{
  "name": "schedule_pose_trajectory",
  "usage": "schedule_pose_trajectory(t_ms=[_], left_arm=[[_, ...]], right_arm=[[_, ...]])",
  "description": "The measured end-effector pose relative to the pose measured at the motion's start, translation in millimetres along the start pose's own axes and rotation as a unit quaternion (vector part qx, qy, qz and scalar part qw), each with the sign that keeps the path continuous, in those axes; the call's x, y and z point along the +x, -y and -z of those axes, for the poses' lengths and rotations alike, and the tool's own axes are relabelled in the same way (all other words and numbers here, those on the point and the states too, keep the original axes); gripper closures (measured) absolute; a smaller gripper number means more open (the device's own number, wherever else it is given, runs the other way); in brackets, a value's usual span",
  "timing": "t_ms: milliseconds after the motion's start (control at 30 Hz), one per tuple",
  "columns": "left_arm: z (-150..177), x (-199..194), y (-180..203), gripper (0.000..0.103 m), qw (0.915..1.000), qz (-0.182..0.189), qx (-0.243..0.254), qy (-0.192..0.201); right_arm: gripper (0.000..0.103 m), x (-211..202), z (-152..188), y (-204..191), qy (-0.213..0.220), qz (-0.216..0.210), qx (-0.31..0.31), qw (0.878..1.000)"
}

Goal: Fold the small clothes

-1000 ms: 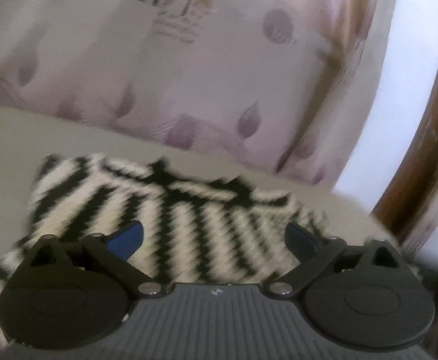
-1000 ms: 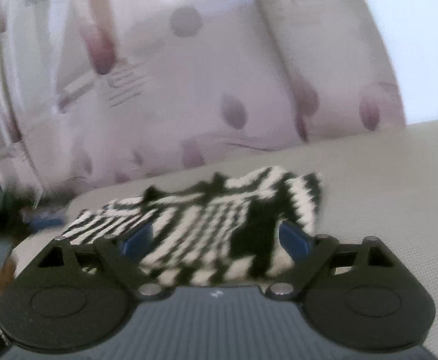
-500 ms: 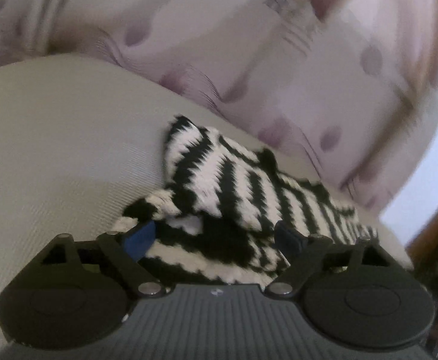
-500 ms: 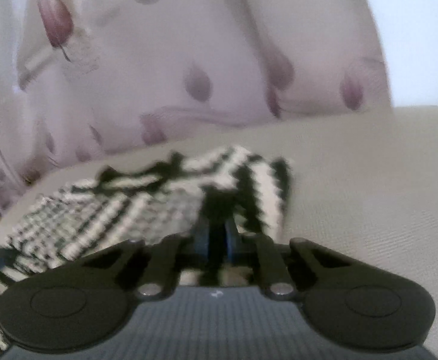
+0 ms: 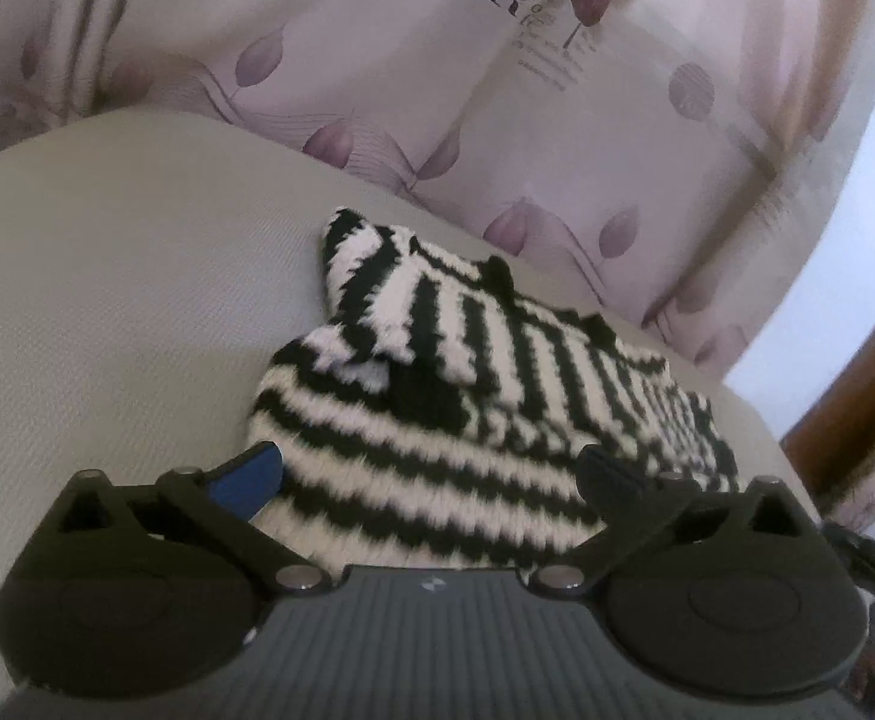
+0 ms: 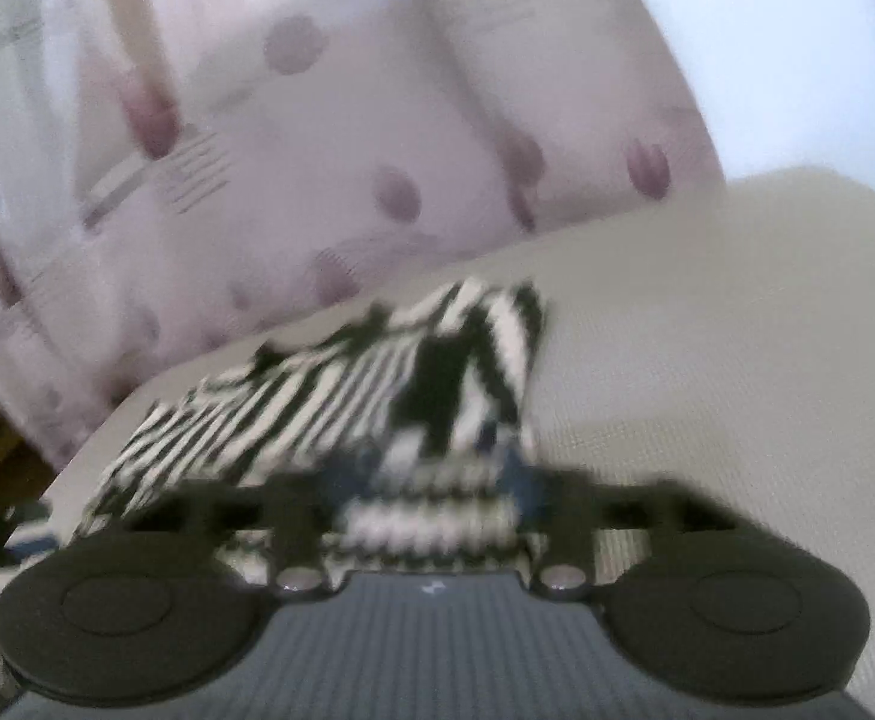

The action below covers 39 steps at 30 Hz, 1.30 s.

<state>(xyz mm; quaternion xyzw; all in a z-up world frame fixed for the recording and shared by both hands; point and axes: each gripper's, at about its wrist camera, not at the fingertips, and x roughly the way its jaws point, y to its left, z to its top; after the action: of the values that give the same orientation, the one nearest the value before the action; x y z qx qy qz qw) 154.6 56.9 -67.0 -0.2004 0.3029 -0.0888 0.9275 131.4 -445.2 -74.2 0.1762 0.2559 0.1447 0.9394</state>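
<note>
Newly folded-over corner on striped knit (image 5: 449, 408)

Since a second ago the striped knit garment (image 5: 437, 414) has gone from lying spread flat to having one end folded over itself, the right gripper (image 6: 431, 480) clamped shut and has just been opening again, and the left gripper (image 5: 431, 474) has just widened.

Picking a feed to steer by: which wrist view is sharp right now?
Left wrist view: sharp, black-and-white striped knitted garment crisp, fisheye curving the beige cushion. Right wrist view: motion-smeared, right gripper fingers blurred, stripes streaked.
</note>
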Motion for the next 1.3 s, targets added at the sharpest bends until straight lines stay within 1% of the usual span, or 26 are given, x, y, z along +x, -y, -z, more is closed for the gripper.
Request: schedule_pose_trajectory(t_ms=[67, 133, 233, 300, 367, 433, 467, 500, 533, 600, 633, 667, 700, 733, 767, 800, 900, 933, 967, 1033, 1067, 1100, 1133, 1167, 1200, 1300], left_arm=[[8, -15, -4, 0.0, 0.9999, -0.01, 0.011, -0.004], [17, -27, -9, 0.0, 0.9993, -0.029, 0.022, -0.007], [30, -40, -21, 0.0, 0.9985, -0.049, 0.022, -0.012], [37, -44, -30, 0.0, 0.9985, -0.046, 0.015, -0.025], [42, -48, -36, 0.0, 0.9989, -0.034, 0.011, -0.029], [45, -50, -36, 0.001, 0.9987, -0.024, 0.027, -0.035], [46, -50, -35, 0.002, 0.9985, -0.021, 0.035, -0.036], [47, -49, -35, 0.003, 0.9982, -0.016, 0.042, -0.039], [49, -49, -34, 0.003, 0.998, -0.013, 0.048, -0.039], [50, -47, -33, 0.005, 0.9974, -0.009, 0.058, -0.04], [50, -47, -33, 0.01, 0.9973, -0.007, 0.061, -0.039], [50, -48, -34, 0.014, 0.9976, -0.009, 0.058, -0.037], [49, -49, -36, 0.03, 0.998, -0.01, 0.051, -0.035], [48, -49, -38, 0.063, 0.9982, -0.009, 0.047, -0.037], [47, -47, -40, 0.081, 0.9979, -0.01, 0.043, -0.047], [46, -45, -42, 0.096, 0.9978, -0.016, 0.038, -0.052], [44, -45, -47, 0.092, 0.9979, -0.002, 0.022, -0.061], [43, -45, -45, 0.08, 0.9977, -0.005, 0.026, -0.063], [43, -45, -44, 0.073, 0.9976, -0.001, 0.027, -0.064], [42, -44, -41, 0.038, 0.997, 0.025, 0.025, -0.069], [42, -44, -38, 0.03, 0.9964, 0.032, 0.029, -0.072], [42, -44, -34, 0.018, 0.9958, 0.034, 0.037, -0.076], [43, -43, -29, 0.014, 0.9952, 0.032, 0.048, -0.079], [45, -42, -25, 0.014, 0.9943, 0.027, 0.063, -0.081], [48, -42, -20, 0.014, 0.993, 0.022, 0.082, -0.082], [51, -40, -12, 0.017, 0.9887, 0.012, 0.121, -0.087]], right_arm=[[0.011, -27, 20, -3, 0.0, 0.005, -0.014, 1.0], [0.011, -46, 35, -6, 0.0, 0.019, -0.019, 1.0], [0.011, -63, 56, -14, -0.002, 0.029, -0.033, 0.999], [0.011, -63, 67, -21, -0.012, 0.038, -0.042, 0.998], [0.012, -65, 76, -26, -0.012, 0.043, -0.043, 0.998], [0.029, -62, 83, -30, -0.018, 0.042, -0.038, 0.998], [0.046, -60, 86, -31, -0.027, 0.041, -0.033, 0.998], [0.055, -57, 90, -33, -0.036, 0.036, -0.029, 0.998], [0.057, -53, 94, -34, -0.041, 0.03, -0.028, 0.998], [0.057, -51, 98, -38, -0.034, 0.028, -0.034, 0.998], [0.057, -51, 97, -37, -0.034, 0.025, -0.023, 0.999], [0.064, -52, 96, -33, -0.035, 0.015, -0.004, 0.999], [0.075, -53, 95, -31, -0.036, 0.009, 0.006, 0.999], [0.077, -54, 96, -28, -0.037, 0.008, 0.01, 0.999], [0.08, -54, 96, -26, -0.04, 0.002, 0.016, 0.999], [0.082, -55, 97, -22, -0.042, -0.005, 0.029, 0.999], [0.083, -57, 96, -16, -0.046, -0.014, 0.045, 0.998], [0.083, -57, 95, -17, -0.049, -0.015, 0.042, 0.998], [0.082, -57, 94, -16, -0.047, -0.014, 0.045, 0.998], [0.078, -58, 91, -10, -0.052, -0.03, 0.063, 0.996], [0.066, -57, 90, -8, -0.056, -0.036, 0.067, 0.996], [0.046, -59, 90, -6, -0.052, -0.04, 0.072, 0.995], [0.035, -61, 89, -3, -0.047, -0.049, 0.08, 0.994], [0.016, -61, 87, -1, -0.049, -0.059, 0.085, 0.993], [0.007, -61, 86, -1, -0.054, -0.065, 0.085, 0.993], [0.005, -57, 79, 3, -0.076, -0.075, 0.081, 0.991]])
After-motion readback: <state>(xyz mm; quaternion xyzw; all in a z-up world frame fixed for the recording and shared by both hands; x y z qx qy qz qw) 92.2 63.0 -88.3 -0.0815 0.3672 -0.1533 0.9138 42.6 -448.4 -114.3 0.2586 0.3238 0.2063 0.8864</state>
